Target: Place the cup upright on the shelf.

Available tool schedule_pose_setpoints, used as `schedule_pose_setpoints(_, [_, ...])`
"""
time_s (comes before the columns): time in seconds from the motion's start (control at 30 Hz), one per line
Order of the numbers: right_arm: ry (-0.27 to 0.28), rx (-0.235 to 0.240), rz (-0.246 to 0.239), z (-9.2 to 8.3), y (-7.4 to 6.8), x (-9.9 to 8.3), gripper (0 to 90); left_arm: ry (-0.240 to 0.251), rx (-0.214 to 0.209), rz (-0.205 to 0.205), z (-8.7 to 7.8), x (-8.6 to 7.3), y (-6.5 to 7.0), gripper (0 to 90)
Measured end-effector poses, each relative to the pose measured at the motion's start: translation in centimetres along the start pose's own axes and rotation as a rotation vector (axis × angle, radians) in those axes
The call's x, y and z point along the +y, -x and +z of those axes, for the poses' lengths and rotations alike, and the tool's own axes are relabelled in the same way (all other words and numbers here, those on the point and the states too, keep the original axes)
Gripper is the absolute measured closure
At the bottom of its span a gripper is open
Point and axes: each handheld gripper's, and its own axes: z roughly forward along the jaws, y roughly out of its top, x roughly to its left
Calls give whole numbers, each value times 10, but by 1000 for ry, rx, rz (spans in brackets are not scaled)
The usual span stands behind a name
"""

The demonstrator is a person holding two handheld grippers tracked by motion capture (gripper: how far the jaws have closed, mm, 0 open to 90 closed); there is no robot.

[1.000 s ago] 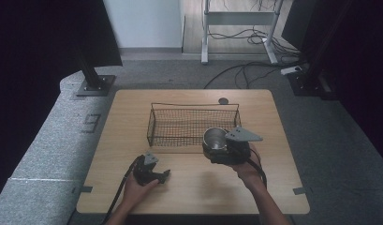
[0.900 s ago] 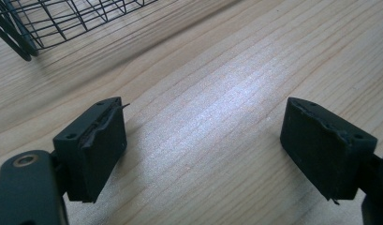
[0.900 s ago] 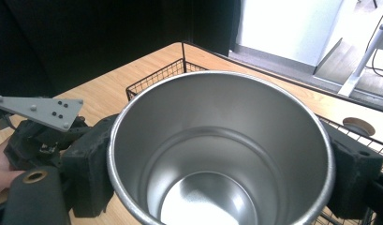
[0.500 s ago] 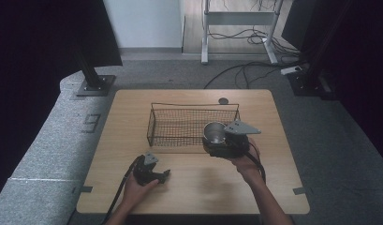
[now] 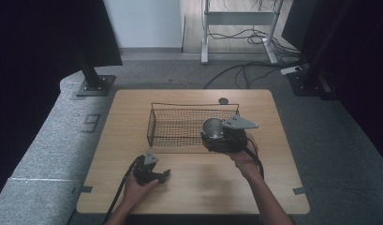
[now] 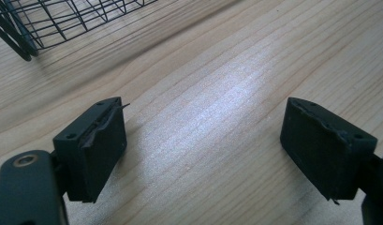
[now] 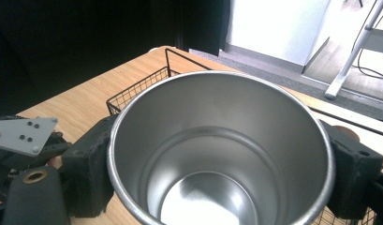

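2 hand-held grippers | right hand-held gripper (image 5: 216,136) clamps steel cup (image 5: 212,127) at wire basket (image 5: 173,126) | left hand-held gripper (image 5: 165,175) released on table (image 5: 273,187)

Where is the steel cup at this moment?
In the high view, the cup is held in the right gripper at the right end of the wire basket, over its near rim.
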Motion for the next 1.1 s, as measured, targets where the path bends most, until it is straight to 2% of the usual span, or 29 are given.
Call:
schedule_pose_setpoints(0.37, [1, -8, 7, 10, 4, 9, 140, 0, -1, 1, 0, 0, 0, 146])
schedule_pose_setpoints(1.1, [0, -45, 43, 27, 22, 17, 140, 0, -3, 1, 0, 0, 0, 146])
